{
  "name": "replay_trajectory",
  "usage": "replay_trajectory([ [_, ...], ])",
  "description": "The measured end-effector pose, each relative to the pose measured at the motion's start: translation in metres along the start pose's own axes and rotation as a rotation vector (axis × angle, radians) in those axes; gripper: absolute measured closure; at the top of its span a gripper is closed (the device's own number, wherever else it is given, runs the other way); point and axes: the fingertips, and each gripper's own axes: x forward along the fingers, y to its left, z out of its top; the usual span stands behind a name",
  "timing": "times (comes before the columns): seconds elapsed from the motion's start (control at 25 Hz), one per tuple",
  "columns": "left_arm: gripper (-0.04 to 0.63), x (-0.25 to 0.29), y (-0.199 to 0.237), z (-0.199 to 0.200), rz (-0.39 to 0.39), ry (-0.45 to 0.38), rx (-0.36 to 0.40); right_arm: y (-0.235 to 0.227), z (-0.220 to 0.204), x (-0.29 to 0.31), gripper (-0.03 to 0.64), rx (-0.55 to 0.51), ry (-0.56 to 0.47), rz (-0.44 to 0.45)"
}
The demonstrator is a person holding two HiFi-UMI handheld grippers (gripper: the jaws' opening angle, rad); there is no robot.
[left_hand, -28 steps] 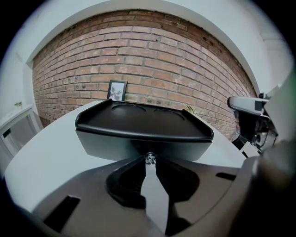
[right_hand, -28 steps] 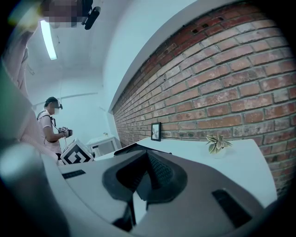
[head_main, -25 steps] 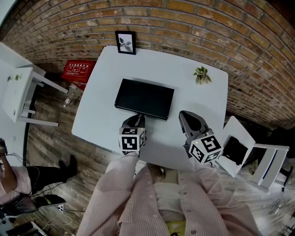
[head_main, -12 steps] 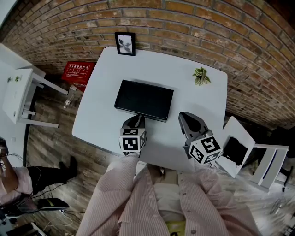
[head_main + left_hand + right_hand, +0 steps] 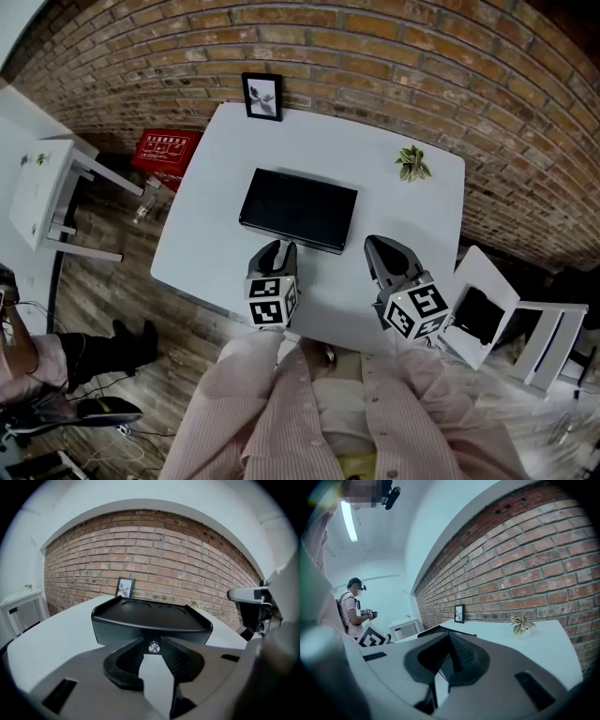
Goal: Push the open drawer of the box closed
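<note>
A flat black box [image 5: 298, 208] lies in the middle of the white table [image 5: 206, 187]. Its near front [image 5: 150, 632] looks flush, with a small clear knob [image 5: 153, 646] at its centre. My left gripper [image 5: 278, 247] sits right at that front. Its jaws have just been opening, and in the left gripper view [image 5: 153, 642] the knob stands between the fingers with a gap on each side. My right gripper [image 5: 380, 246] hovers over bare table right of the box, apart from it. Its fingers meet at the tips [image 5: 449, 637] and hold nothing.
A framed picture [image 5: 262, 96] stands at the table's far edge and a small plant [image 5: 412, 162] at the far right. Beside the table are a red crate [image 5: 165, 148], a white side table [image 5: 47, 187] and a white chair [image 5: 487, 300]. A person [image 5: 354, 604] stands at the left.
The left gripper's fingers stand a little wider apart at the box front than before. The right gripper has kept still. The head view has shifted slightly.
</note>
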Motion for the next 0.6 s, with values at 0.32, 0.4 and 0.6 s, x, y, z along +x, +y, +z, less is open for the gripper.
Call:
replay_trajectory([
  [0.32,0.577,-0.030,-0.002,0.021,0.008,-0.104,-0.001,0.008,0.003,0.003,0.614,-0.013,-0.009,0.029],
  [0.4,0.581,-0.040,-0.005,0.029,-0.001,-0.135,-0.003,0.009,0.006,0.003,0.614,-0.021,-0.014,0.036],
  [0.6,0.590,-0.070,-0.012,0.048,-0.009,-0.216,-0.012,0.012,0.016,0.001,0.614,-0.042,-0.032,0.053],
])
